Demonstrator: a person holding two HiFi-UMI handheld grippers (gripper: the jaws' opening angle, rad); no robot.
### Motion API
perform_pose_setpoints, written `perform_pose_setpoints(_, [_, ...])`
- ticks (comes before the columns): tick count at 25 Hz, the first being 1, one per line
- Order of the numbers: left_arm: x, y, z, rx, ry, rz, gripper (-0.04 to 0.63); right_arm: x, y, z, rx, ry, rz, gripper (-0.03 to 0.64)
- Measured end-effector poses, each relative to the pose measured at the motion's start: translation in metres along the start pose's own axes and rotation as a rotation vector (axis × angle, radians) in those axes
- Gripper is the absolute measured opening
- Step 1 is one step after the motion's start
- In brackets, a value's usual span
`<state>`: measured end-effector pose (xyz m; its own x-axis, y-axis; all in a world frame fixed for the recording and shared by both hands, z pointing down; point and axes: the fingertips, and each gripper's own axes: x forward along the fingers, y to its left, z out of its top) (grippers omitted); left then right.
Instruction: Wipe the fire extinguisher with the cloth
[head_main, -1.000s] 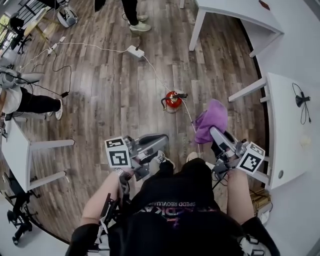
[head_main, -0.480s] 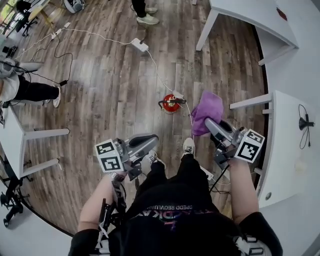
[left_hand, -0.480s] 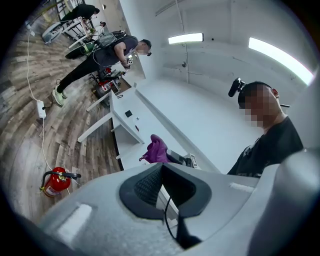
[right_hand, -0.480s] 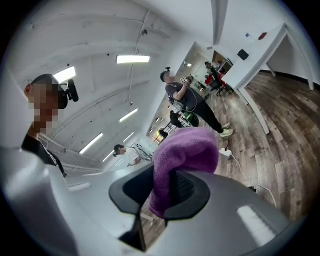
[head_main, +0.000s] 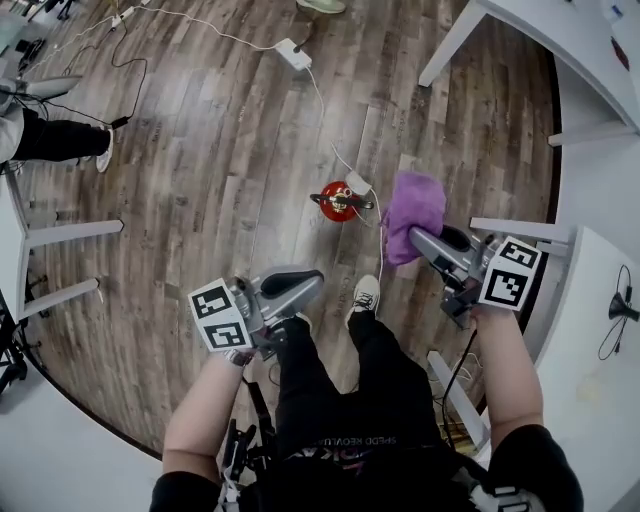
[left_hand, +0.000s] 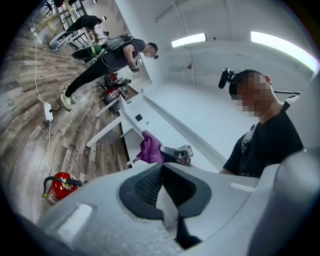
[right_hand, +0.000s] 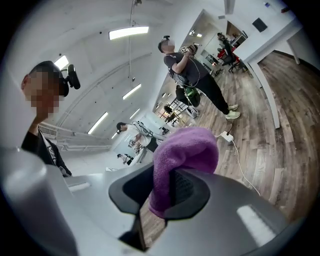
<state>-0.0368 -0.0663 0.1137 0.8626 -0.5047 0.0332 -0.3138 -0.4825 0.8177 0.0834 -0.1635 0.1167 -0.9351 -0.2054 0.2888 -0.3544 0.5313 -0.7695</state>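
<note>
Wood-plank floor is seen across the head view. A white power strip is laid on it near the top edge, and a white cable is run from it down the planks to a smaller white block. White table legs are noted at left. A white tabletop is noted at right (a small black item with a lead rests on it). A person's leg in dark trousers is seen upper left. A standing person in dark clothes is recorded under ceiling strip lights.
</note>
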Motion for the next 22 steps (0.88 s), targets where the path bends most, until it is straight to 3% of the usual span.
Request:
perform_pose_setpoints(7, [0.015, 0.081, -0.037, 0.123, 0.066, 0.022, -0.002, 0.049, -0.084, -0.032, -0.079, 0.163, 0.027, 0.067])
perform_pose_setpoints(11, [0.018, 0.122, -0.071, 0.161, 0.087, -0.056, -0.002, 0.078, -0.125, -0.062, -0.151, 0.259, 0.063, 0.067])
perform_pose_setpoints(16, [0.02, 0.179, -0.133, 0.293, 0.147, -0.147, -0.002, 0.122, -0.2, -0.098, -0.259, 0.35, 0.07, 0.067])
perform_pose_setpoints(22, [0.013, 0.241, -0.198, 0.331, 0.124, -0.213, -0.002, 0.166, -0.26, -0.133, -0.401, 0.477, 0.117, 0.067])
